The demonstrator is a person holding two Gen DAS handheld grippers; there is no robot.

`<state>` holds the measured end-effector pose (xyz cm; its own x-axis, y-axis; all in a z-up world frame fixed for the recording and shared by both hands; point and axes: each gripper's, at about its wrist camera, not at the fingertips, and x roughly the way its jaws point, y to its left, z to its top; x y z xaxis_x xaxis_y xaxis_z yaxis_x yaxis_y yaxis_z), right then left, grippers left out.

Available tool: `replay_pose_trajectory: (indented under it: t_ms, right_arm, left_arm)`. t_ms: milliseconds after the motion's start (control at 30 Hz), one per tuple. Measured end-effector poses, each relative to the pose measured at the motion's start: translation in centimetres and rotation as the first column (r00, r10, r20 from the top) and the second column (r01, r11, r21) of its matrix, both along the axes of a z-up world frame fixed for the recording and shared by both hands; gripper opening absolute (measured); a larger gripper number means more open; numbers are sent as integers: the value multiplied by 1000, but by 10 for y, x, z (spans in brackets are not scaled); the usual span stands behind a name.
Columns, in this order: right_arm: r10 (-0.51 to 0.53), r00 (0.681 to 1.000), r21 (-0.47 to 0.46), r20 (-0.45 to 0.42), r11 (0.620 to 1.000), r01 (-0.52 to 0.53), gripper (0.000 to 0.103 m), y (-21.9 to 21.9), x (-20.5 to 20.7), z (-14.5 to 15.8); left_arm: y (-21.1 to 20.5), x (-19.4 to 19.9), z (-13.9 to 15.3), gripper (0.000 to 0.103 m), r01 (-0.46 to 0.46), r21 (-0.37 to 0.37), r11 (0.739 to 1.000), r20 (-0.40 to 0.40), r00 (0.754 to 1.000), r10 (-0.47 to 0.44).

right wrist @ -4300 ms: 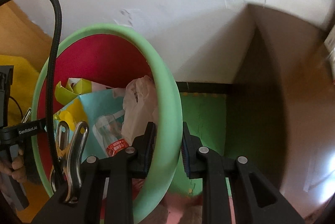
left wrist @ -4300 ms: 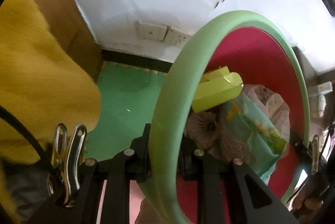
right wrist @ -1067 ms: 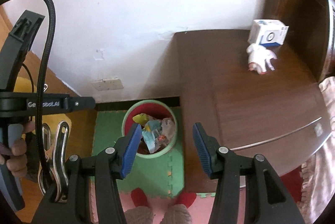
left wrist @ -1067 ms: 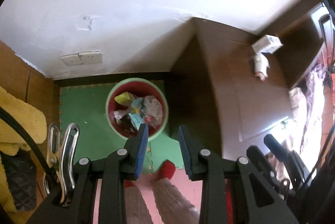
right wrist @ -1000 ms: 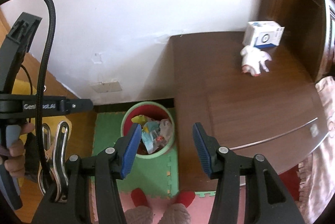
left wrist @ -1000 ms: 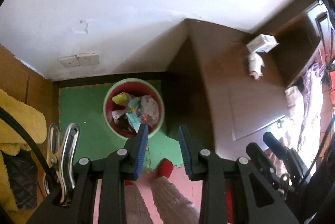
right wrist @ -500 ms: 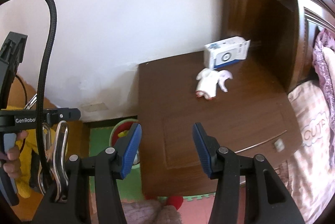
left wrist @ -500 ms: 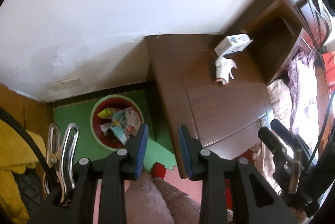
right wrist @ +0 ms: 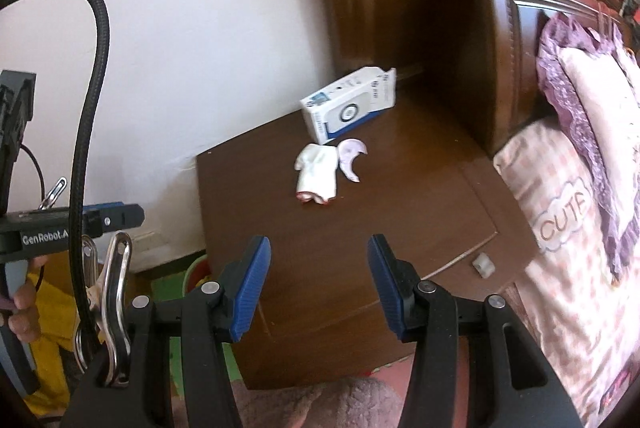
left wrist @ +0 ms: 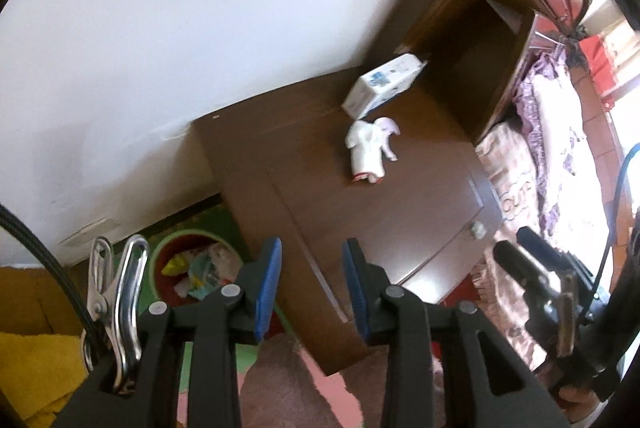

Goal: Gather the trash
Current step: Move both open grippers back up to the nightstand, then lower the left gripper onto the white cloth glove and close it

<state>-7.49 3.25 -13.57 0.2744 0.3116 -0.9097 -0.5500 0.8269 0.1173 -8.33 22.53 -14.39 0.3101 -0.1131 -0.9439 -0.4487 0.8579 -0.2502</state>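
Observation:
A crumpled white wrapper [left wrist: 370, 149] [right wrist: 318, 173] lies on the brown nightstand [left wrist: 400, 203] [right wrist: 400, 211], just in front of a white and blue box [left wrist: 384, 83] [right wrist: 350, 107]. The red bin with a green rim [left wrist: 160, 252], full of trash, stands on the floor left of the nightstand; only its edge [right wrist: 196, 270] shows in the right wrist view. My left gripper [left wrist: 312, 284] is open and empty, above the nightstand's left edge. My right gripper [right wrist: 318, 280] is open wide and empty, above the nightstand's front, short of the wrapper.
A bed with pink and purple bedding [right wrist: 580, 187] [left wrist: 552, 131] lies right of the nightstand, under a dark wooden headboard [right wrist: 520, 7]. A white wall [left wrist: 180, 27] runs behind. Green foam mat [left wrist: 212, 216] covers the floor by the bin. A yellow cloth [left wrist: 36, 376] lies at left.
Both grippers let go of the bin, which now stands on the floor, rose, and swung right from the bin to the nightstand. The wrapper and box have come closer.

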Motion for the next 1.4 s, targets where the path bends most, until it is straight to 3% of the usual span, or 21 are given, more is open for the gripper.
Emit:
replay_pose_trajectory:
  t_ms: [267,600,833,1133,1400]
  right_arm:
    - [-22,999,-30,-34,999,21,52,-15,36,-14]
    - [13,992,-31,-124,999,-17,52,-37,79,-48]
    - [55,981,-62,-183,996,-68,52,-55,110,-78]
    - [69,969,-84,-239,992,-92,52,-79,150,-100]
    - [91,959,-79,-268,990,-116,52,-81,165,-111]
  left_arm:
    - [-18,50,-22,35,9,-20,1000,-46,999,-10]
    - [-44,125,-75,43,-48,-42,998,-94,995,44]
    - [-51,170,-123,43,-98,-40,994,-160,983,90]
    - [-57,192,-155,43,-113,41,993,-220,968,119]
    - [-56,197,-172,43,-144,48,988,-241,959,151]
